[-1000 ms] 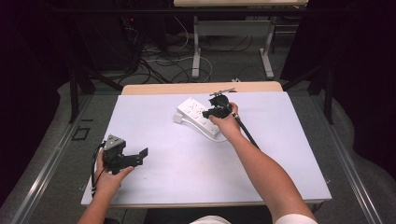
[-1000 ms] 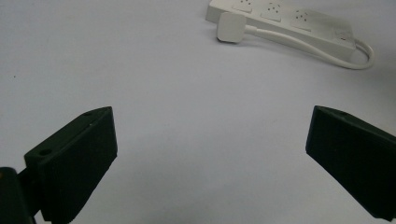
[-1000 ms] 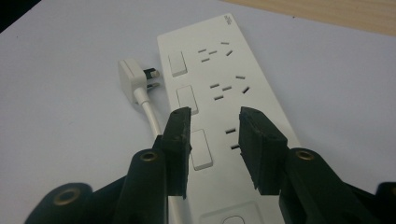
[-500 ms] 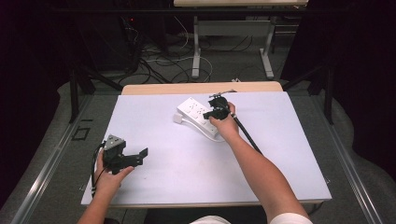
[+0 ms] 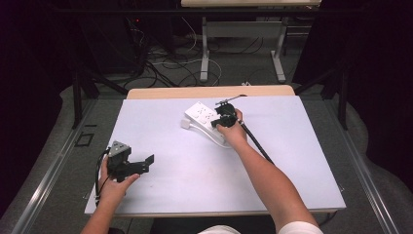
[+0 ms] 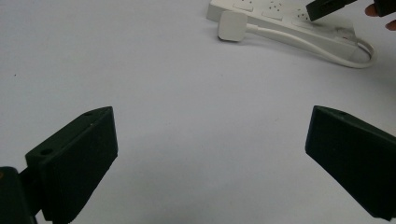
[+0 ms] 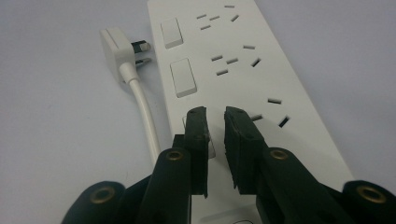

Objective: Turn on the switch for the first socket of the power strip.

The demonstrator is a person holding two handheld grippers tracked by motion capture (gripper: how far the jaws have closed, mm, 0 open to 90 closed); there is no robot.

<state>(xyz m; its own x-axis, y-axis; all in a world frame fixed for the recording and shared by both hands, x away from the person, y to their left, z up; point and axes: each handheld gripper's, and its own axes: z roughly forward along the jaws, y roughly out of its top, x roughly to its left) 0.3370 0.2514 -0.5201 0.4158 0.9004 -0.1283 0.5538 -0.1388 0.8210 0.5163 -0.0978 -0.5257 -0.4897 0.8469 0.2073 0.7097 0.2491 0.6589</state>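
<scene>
A white power strip [image 5: 200, 114] lies slanted at the back middle of the table [image 5: 160, 200], its white plug [image 5: 185, 124] and cord beside it. In the right gripper view the strip [image 7: 243, 56] shows rocker switches [image 7: 182, 77] and sockets, and the plug [image 7: 114, 46] lies to its left. My right gripper [image 5: 225, 117] hovers over the strip; its jaws have just been closing. The right gripper [image 7: 215, 114] keeps a narrow gap, nothing between, tips above the nearest switch. My left gripper [image 5: 145, 165] rests at the front left. The left gripper [image 6: 210, 135] stands wide open over bare table.
The left gripper view has the strip [image 6: 280, 14], the plug [image 6: 232, 26] and a looped cord [image 6: 345, 58] far off at the top. A black cable [image 5: 255, 144] trails from the right gripper along the forearm. A wooden strip [image 5: 209, 91] borders the table's back.
The right hand has crept slightly over the power strip. The left hand and its gripper have stayed where they were.
</scene>
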